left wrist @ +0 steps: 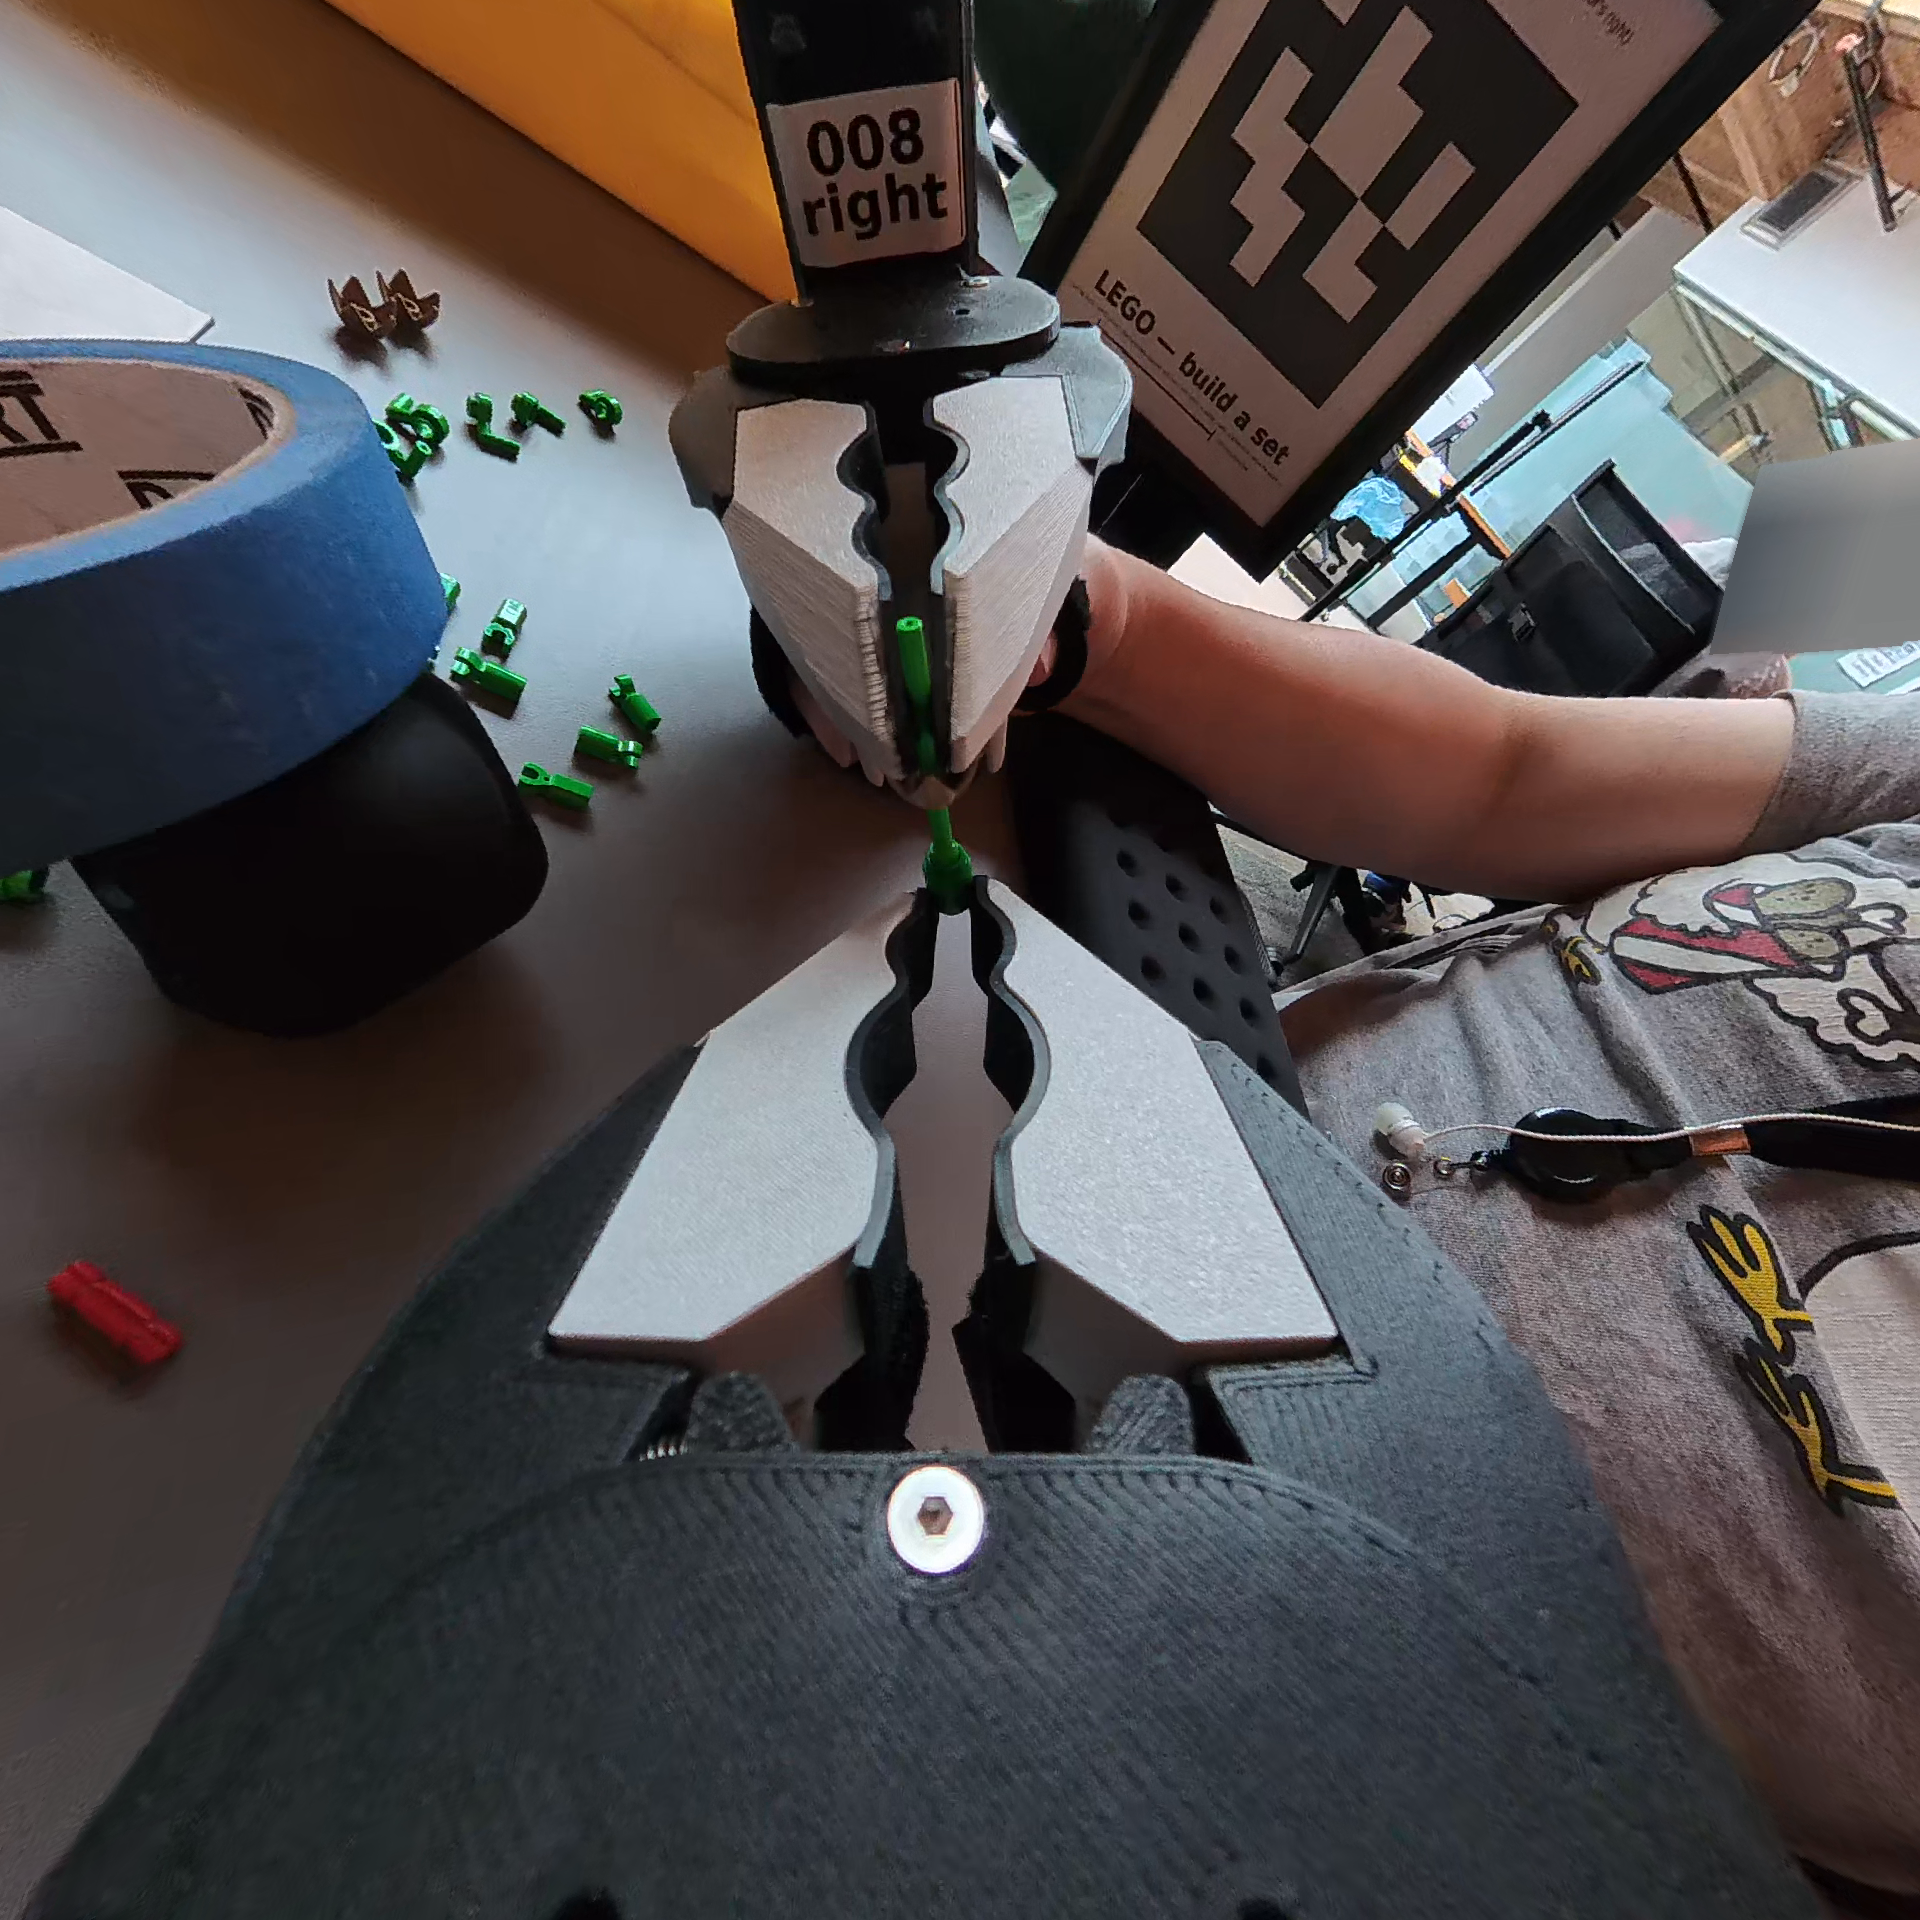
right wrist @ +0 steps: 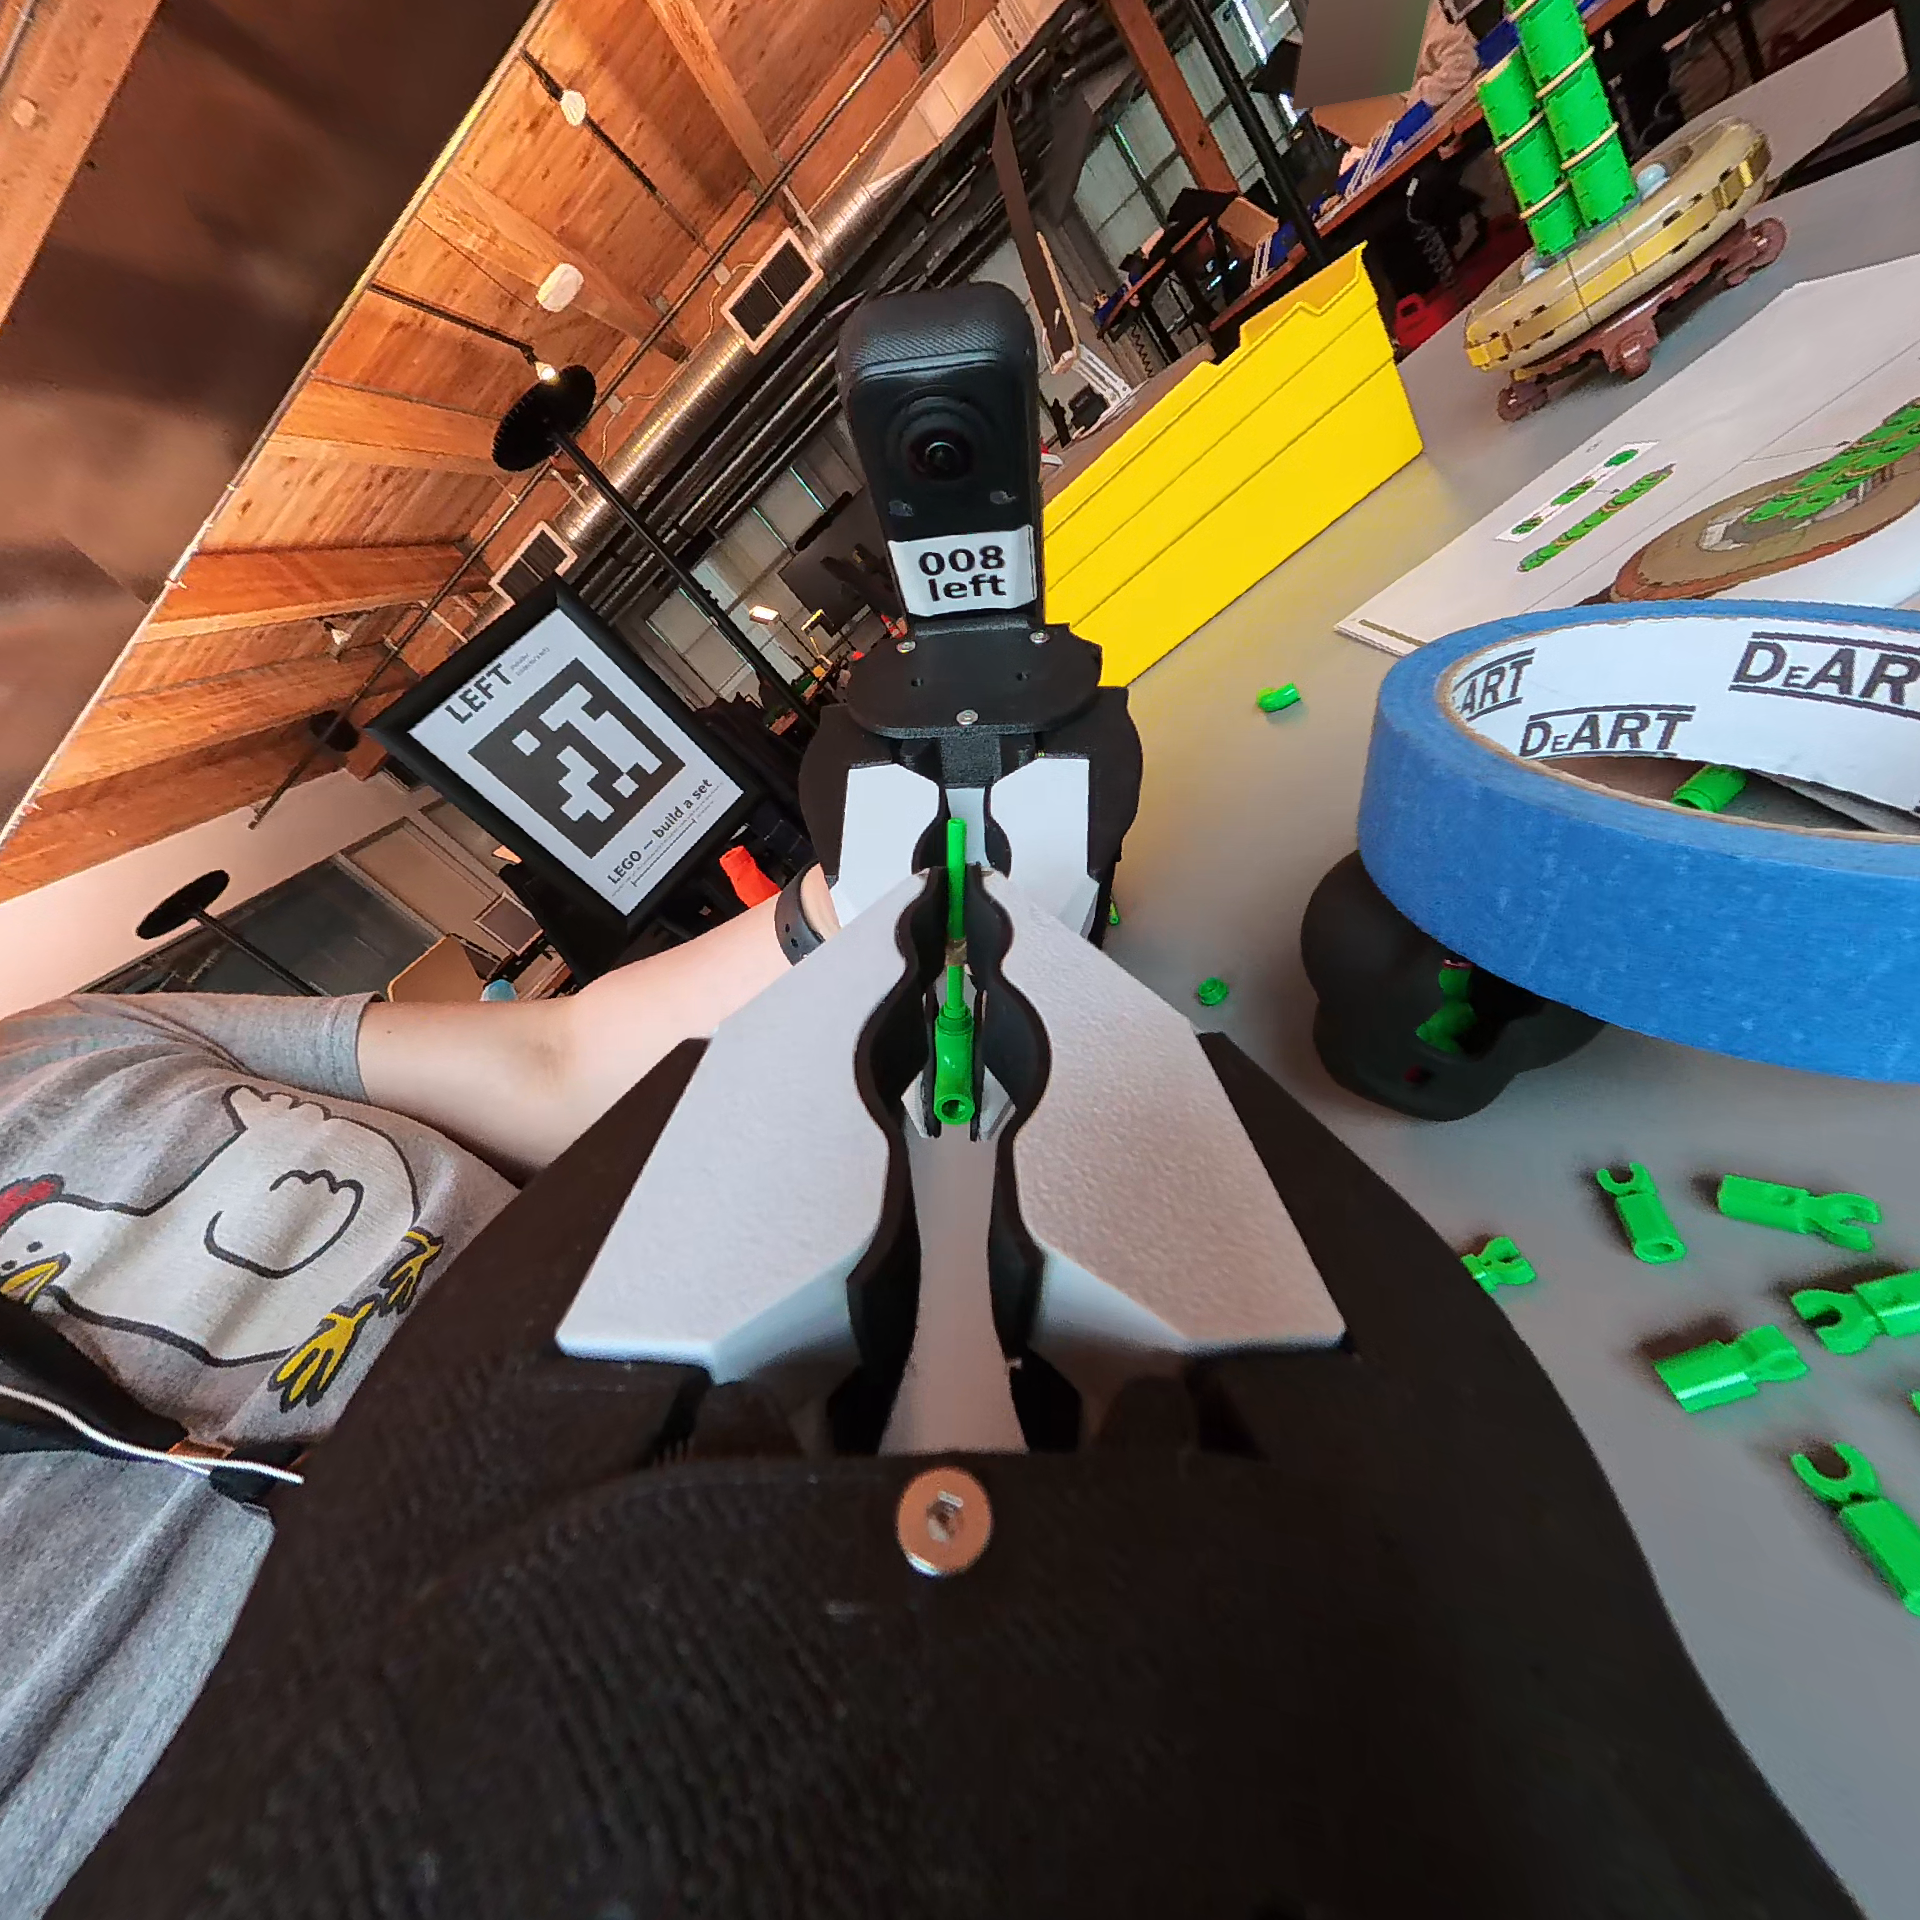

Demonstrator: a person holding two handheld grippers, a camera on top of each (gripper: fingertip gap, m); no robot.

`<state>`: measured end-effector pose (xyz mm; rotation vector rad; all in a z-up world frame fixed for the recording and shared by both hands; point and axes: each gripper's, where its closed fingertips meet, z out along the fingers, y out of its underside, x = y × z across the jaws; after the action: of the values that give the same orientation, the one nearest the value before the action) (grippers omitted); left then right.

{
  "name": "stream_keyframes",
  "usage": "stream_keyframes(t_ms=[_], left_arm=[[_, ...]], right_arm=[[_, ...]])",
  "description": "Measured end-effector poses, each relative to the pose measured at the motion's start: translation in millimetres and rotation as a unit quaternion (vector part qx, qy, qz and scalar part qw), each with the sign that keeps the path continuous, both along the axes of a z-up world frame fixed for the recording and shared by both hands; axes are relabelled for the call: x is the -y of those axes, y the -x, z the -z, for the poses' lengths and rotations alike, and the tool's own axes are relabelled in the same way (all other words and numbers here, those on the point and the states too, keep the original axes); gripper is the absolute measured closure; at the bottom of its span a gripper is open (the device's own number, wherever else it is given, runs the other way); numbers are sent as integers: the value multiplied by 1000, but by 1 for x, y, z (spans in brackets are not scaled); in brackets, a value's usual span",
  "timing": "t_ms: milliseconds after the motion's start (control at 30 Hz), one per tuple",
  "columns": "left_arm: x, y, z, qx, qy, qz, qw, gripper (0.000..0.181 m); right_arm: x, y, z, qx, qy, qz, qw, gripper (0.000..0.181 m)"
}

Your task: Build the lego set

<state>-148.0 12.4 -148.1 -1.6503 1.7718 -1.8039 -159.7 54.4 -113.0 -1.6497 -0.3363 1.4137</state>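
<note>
A thin green stem (left wrist: 914,675) of joined lego pieces, with a small tan piece partway along it, spans the gap between my two grippers, which face each other tip to tip above the table. My left gripper (left wrist: 945,902) is shut on the stem's thicker green end (left wrist: 948,873). My right gripper (right wrist: 956,888) is shut on the other part, a thin rod with a green connector (right wrist: 952,1070) lying between its fingers. The right gripper also shows in the left wrist view (left wrist: 920,774).
A blue tape roll (left wrist: 187,582) rests on a black object (left wrist: 312,894). Several loose green clip pieces (right wrist: 1766,1299) lie by it, with a red piece (left wrist: 114,1325) and brown pieces (left wrist: 384,307). A yellow bin (right wrist: 1226,488), an instruction booklet (right wrist: 1662,499) and a partly built model (right wrist: 1600,229) stand behind. A person's arm (left wrist: 1351,727) is at the right. Tip to tip, the grippers are about 5 centimetres apart. The red piece (left wrist: 114,1325) is about 12 centimetres from both grippers' fingertips.
</note>
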Motion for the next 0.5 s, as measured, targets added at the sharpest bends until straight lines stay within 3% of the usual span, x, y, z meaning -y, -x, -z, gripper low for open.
stream_keyframes(t_ms=[500], left_arm=[[0, 1, -1, 2, -1, -1, 1000, 178]], right_arm=[[1, 2, 1, 8, -5, -1, 1000, 178]])
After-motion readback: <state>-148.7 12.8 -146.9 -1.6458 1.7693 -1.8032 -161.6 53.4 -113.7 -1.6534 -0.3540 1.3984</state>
